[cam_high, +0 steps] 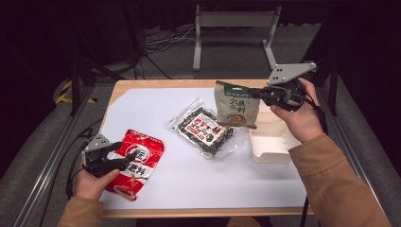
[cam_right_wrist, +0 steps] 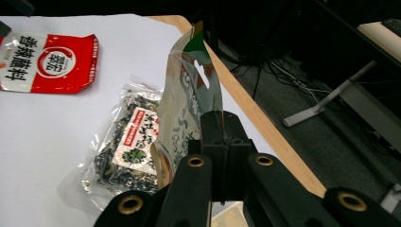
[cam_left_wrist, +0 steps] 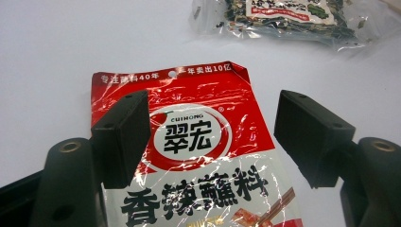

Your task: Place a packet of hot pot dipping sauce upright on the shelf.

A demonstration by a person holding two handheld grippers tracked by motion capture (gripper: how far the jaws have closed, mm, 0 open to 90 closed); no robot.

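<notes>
The right gripper is clamped tight on the edge of a green and tan packet and holds it up in the air, above the table. The packet hangs between the clear bag of dark bits and the white box, just over the near edge of the box. In the right gripper view the two black jaws are pressed together on the thin side of the packet, and the packet stands up tall in front of them. The clear bag lies flat on the white sheet below it. The left gripper rests low at the other side of the table, over a red and white packet that lies flat on the white sheet. In the left gripper view its jaws are wide apart, one on each side of the red packet, and they do not squeeze it. The red packet is well apart from the green one. The white box sits on the table near the person's right hand. The wooden table shows around the sheet.
</notes>
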